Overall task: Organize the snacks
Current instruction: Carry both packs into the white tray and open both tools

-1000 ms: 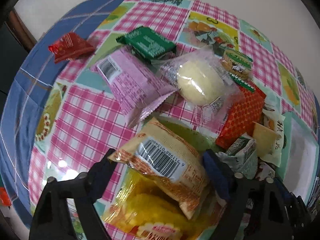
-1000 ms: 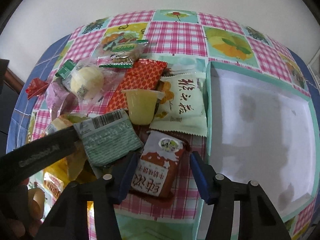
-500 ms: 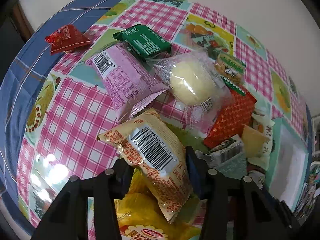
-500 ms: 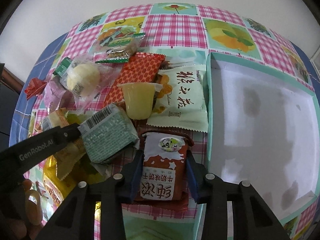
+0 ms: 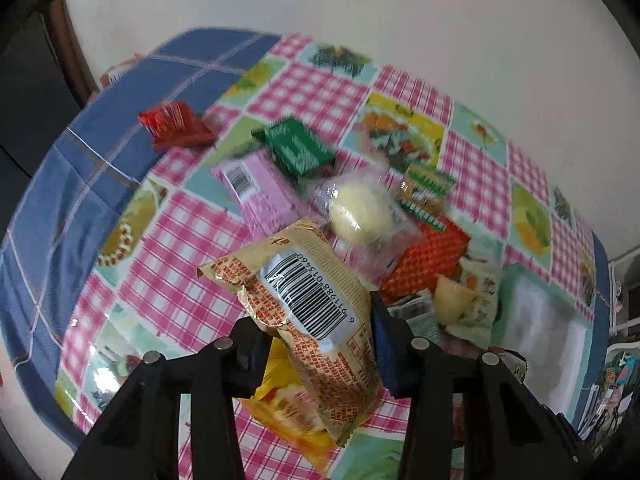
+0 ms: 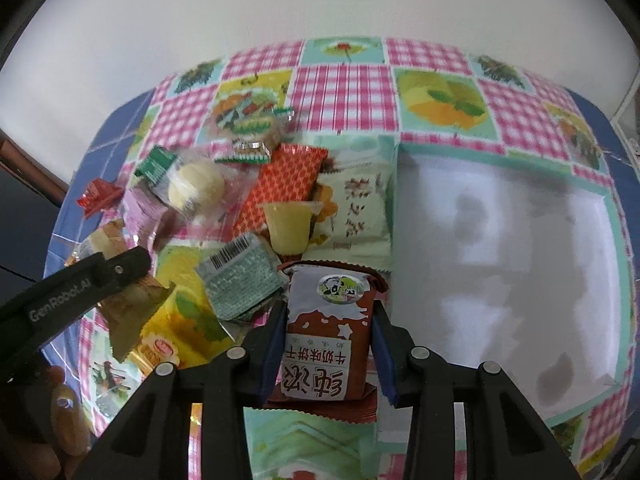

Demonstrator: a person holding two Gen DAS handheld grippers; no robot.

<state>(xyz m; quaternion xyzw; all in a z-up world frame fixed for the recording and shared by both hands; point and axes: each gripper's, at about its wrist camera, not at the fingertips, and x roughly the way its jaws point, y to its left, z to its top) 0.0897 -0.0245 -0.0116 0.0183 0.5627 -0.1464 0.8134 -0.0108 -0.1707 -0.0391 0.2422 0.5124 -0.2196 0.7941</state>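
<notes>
Now lifted: tan barcoded packet (image 5: 312,304), brown-white biscuit pack (image 6: 328,328).

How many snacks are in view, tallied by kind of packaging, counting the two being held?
Sealed packets: 10 (red packet, dark green packet, pink packet, green-edged packet, orange packet, pale green packet, grey-green packet, yellow packet, beige packet, brown biscuit packet)
Bun in clear wrapper: 1
Jelly cup: 1
Total: 12

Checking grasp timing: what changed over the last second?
Both claws closed and lifted: left claw took the tan barcode packet, right claw the brown biscuit packet. The left's jaws have just been closing. The other snacks and empty tray stayed put.
</notes>
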